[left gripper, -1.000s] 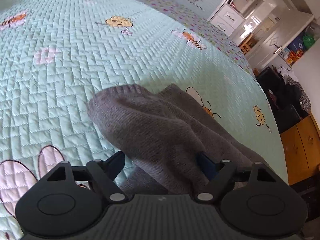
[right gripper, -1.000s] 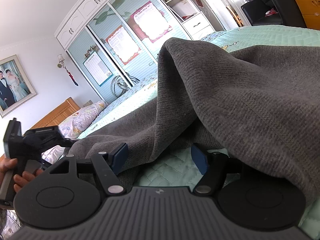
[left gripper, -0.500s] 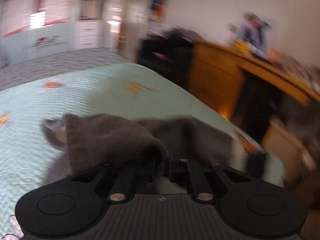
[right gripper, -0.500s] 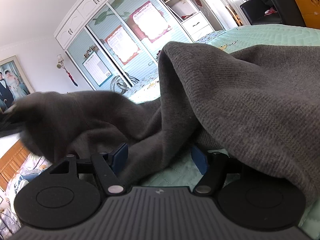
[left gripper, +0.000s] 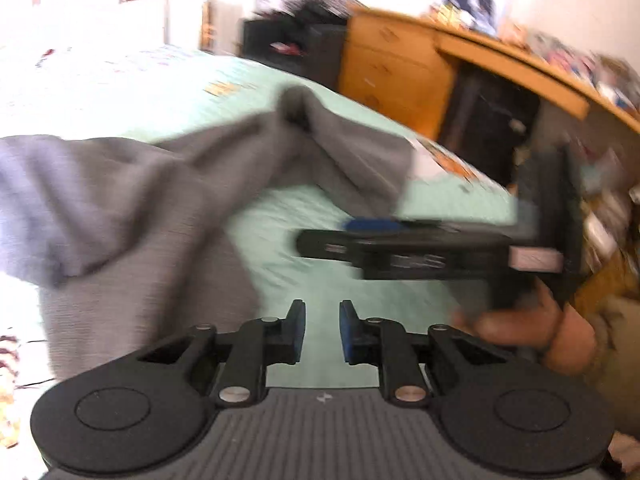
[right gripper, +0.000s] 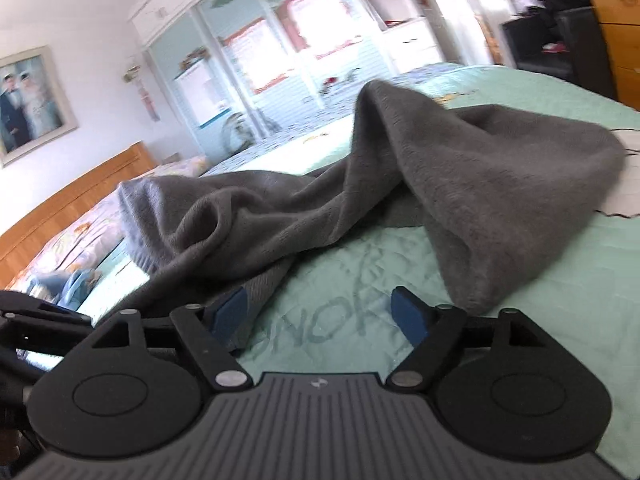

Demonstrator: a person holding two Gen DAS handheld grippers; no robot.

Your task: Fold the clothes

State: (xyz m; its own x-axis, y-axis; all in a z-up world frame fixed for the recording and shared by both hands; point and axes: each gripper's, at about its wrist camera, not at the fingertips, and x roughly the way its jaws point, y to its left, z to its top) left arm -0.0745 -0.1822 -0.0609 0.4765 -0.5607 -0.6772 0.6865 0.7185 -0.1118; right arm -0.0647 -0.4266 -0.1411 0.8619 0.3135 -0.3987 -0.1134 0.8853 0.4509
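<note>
A grey knit garment (right gripper: 400, 168) lies crumpled in loose folds on the mint quilted bedspread (right gripper: 540, 280). In the left wrist view the garment (left gripper: 132, 200) spreads to the left and ahead. My left gripper (left gripper: 322, 332) has a small gap between its blue pads, holds nothing and hovers just right of the cloth's edge. My right gripper (right gripper: 324, 312) is open wide and empty; its left finger touches the cloth's near edge. The right gripper also shows in the left wrist view (left gripper: 352, 232), held by a hand, beside a fold.
A wooden dresser and desk (left gripper: 400, 76) stand past the bed's far edge. A white wardrobe with glass doors (right gripper: 288, 52) and a wooden headboard (right gripper: 72, 200) border the bed. A dark chair (right gripper: 560, 44) with clothes stands beside the dresser.
My left gripper closed on the garment, swung it over to the right, then let it go and opened slightly. The right gripper stayed open and drew back a little.
</note>
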